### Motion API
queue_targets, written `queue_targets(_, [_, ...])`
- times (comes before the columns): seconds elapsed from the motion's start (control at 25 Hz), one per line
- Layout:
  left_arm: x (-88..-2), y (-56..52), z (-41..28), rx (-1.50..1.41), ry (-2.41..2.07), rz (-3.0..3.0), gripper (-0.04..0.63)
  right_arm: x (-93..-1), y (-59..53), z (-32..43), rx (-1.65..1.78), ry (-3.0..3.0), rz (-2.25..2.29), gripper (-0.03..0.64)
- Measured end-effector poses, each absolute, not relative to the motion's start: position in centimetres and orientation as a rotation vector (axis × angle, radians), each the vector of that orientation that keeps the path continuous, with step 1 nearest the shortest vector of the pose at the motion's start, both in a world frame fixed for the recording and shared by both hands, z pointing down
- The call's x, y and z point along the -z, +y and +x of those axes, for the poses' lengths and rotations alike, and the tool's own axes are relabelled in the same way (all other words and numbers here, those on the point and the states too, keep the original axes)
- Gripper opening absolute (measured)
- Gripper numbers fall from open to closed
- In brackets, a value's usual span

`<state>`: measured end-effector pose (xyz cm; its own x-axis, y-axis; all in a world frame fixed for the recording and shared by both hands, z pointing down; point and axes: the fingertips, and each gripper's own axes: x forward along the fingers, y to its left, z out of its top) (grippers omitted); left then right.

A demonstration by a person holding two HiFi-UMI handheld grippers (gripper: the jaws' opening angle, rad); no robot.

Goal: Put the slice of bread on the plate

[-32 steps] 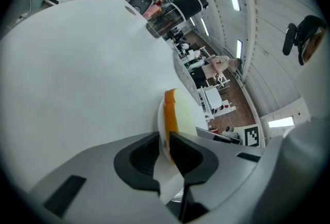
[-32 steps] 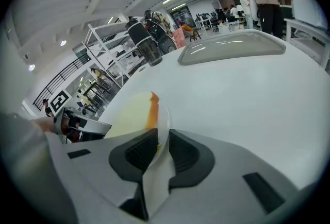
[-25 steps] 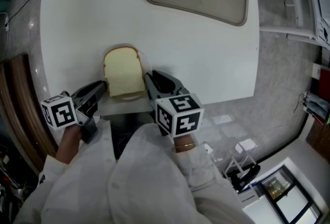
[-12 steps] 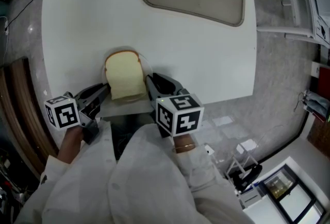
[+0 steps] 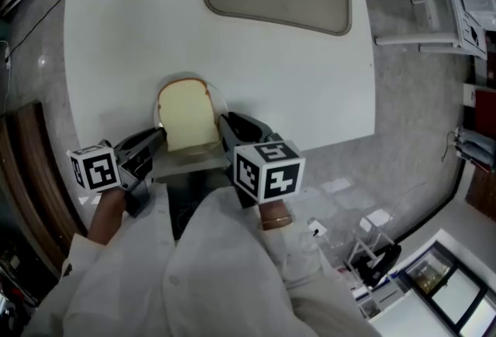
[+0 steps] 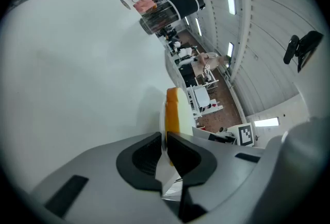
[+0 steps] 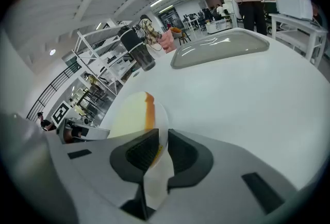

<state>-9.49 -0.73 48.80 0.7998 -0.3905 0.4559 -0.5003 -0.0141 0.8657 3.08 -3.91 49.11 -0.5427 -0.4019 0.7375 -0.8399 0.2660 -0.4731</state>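
A slice of bread (image 5: 186, 115) lies flat on a white plate (image 5: 219, 99) near the close edge of a white table (image 5: 294, 87). The left gripper (image 6: 165, 141) has its jaws clamped on the plate's left rim, and the right gripper (image 7: 162, 138) has its jaws clamped on the right rim. The bread looks already in place, so the job now seems to be handling the loaded plate. I'd keep it level, move both sides together, and open the jaws only once the plate rests fully on the table; whether it does yet is unclear. The bread's long axis runs from the person toward the far side, with its domed top pointing away.
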Motion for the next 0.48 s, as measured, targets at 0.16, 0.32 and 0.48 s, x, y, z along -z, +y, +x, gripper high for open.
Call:
queue_targets(0.16, [-47.7, -0.6, -9.6, -0.098, -0.697, 1.665, 0.04, -48.2, -3.4, 3.1, -1.208, -2.068, 1.15, 0.066])
queue_targets(0.32, [-46.7, -0.7, -9.6, -0.092, -0.67, 1.699, 0.04, -47.1, -3.0, 3.4, -1.193, -2.063, 1.196, 0.066])
queue_targets(0.48, [-45.3, -1.1, -9.7, -0.132, -0.641, 1.765, 0.039, -45.5, -3.0, 3.5, -1.174, -2.049, 1.257, 0.066])
